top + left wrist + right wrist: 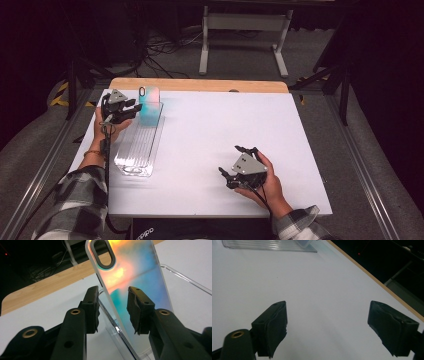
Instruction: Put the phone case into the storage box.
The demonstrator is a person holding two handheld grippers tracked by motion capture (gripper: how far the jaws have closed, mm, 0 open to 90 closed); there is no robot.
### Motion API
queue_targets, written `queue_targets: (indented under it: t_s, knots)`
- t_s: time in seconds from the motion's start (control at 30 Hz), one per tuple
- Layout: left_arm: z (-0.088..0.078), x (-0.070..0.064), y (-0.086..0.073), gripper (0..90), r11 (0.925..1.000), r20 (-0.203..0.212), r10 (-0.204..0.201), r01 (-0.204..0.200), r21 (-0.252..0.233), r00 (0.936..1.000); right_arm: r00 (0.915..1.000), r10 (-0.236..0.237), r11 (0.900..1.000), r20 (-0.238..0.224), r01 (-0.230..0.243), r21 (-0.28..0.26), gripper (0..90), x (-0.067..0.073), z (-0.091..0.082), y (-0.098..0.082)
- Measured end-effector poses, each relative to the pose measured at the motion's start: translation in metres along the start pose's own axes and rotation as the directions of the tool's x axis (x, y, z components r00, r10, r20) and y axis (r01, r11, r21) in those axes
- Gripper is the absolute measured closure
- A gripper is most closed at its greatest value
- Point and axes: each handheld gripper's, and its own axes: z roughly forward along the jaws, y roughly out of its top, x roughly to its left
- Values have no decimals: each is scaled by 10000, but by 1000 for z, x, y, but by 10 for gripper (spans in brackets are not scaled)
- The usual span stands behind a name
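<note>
An iridescent phone case [149, 102] [132, 265] stands upright in the far end of a clear ribbed rack [137, 150] [185, 278] at the table's left. My left gripper [134, 110] [112, 307] has one jaw on each side of the case, and a gap shows between the left pad and the case's edge, so the jaws stand open around it. Near the front right of the white table [210, 130], my right gripper [231, 160] [328, 320] rests in the person's hand, its jaws open over the bare surface with nothing between them.
The rack [269, 245] runs lengthwise along the table's left side. A strip of wooden edge [200, 85] lines the far side of the white top. Cables and a white stand frame [245, 35] lie on the floor beyond the table.
</note>
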Motion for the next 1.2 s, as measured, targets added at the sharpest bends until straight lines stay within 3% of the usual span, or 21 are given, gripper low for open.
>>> queue_targets:
  t_s: [0.47, 0.8, 0.9, 1.1, 1.2]
  knots:
    - [-13, -7, -6, 614, 9979, 55, -250, 253, -589, 9997, 10000, 77, 9999, -18, -77, -91, 172, -1, -1, 1]
    - [-18, -17, -10, 605, 9971, 137, -68, 78, -754, 9999, 9999, 125, 9998, 15, -125, -159, 171, -1, -2, 1]
    - [-23, -18, -13, 604, 9941, 271, -238, 265, -1054, 9994, 9999, 127, 9997, 20, -127, -190, 172, -2, -3, 1]
    - [-28, -21, -14, 599, 9930, 351, -230, 269, -1146, 9991, 9999, 152, 9996, 47, -151, -238, 172, -2, -4, 2]
    - [-33, -24, -14, 593, 9933, 390, 3, 43, -1158, 9992, 9999, 158, 9995, 71, -155, -281, 172, -2, -4, 2]
